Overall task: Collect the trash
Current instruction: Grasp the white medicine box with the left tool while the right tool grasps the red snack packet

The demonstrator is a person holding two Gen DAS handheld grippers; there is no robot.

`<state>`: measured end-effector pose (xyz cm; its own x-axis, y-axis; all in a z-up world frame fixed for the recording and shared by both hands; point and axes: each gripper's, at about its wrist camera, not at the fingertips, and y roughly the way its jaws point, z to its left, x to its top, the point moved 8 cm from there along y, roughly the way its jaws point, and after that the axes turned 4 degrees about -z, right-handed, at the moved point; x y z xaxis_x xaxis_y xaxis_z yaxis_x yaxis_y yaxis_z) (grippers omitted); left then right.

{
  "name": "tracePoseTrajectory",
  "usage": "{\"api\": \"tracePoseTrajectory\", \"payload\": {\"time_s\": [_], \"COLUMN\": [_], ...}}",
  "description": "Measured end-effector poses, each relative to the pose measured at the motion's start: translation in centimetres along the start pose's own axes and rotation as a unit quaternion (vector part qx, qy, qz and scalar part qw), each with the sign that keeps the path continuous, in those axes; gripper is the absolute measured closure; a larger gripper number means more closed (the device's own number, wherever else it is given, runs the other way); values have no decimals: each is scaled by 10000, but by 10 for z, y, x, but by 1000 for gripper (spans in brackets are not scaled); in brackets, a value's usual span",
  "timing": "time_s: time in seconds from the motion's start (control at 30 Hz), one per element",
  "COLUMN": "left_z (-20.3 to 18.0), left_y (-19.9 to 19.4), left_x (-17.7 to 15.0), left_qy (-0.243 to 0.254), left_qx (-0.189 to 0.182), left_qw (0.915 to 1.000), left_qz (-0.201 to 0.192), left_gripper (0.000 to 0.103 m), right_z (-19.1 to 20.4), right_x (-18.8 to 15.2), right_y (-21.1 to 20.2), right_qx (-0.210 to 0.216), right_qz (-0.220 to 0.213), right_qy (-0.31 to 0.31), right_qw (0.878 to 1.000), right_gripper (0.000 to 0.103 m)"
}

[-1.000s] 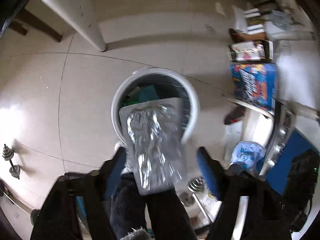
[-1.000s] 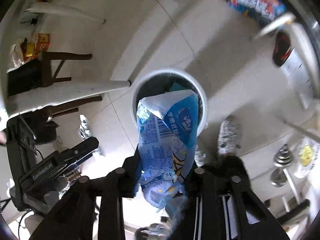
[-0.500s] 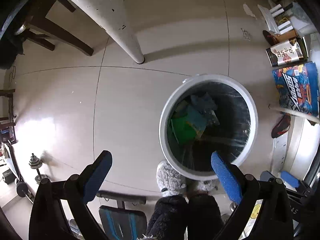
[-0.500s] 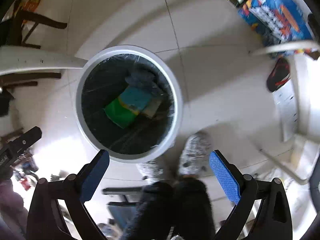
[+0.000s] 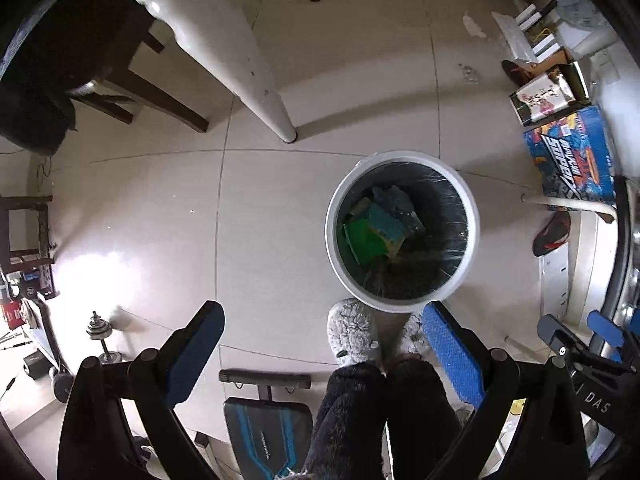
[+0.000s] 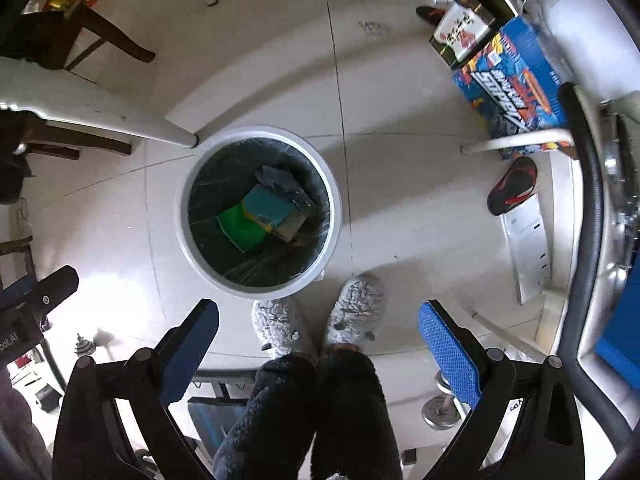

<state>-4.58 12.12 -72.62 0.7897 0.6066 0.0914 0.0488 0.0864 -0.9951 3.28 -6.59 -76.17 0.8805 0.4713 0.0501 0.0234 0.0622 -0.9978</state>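
A round white trash bin with a black liner stands on the tiled floor. Inside lie a green packet, a blue packet and a grey crumpled piece. The bin shows in the right wrist view too, with the green and blue packets in it. My left gripper is open and empty, high above the floor, the bin just ahead of its right finger. My right gripper is open and empty, the bin ahead to its left.
The person's grey slippers stand beside the bin. A white table leg and a dark chair stand behind. Boxes and a red-black shoe lie right. A dumbbell and a bench lie near.
One second ago the left gripper held a silver foil packet and the right a blue wrapper over the bin. Both jaws opened, the items are gone from them, and both grippers rose.
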Motion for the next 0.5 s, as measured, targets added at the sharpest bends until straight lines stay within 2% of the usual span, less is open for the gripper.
{"api": "tracePoseTrajectory", "payload": {"time_s": [0.27,0.5], "left_z": [-1,3], "left_y": [-86,-167], "left_x": [-17,-28], "left_qy": [60,304], "left_qx": [-140,-217], "left_qw": [9997,9982], "left_qz": [-200,-467], "left_gripper": [2,2], "right_z": [5,14], "right_x": [-13,-32], "right_y": [-102,-194], "right_qx": [136,247], "right_qz": [-297,-433], "right_qy": [-92,-178], "right_qw": [9994,9986], "right_gripper": [2,2]}}
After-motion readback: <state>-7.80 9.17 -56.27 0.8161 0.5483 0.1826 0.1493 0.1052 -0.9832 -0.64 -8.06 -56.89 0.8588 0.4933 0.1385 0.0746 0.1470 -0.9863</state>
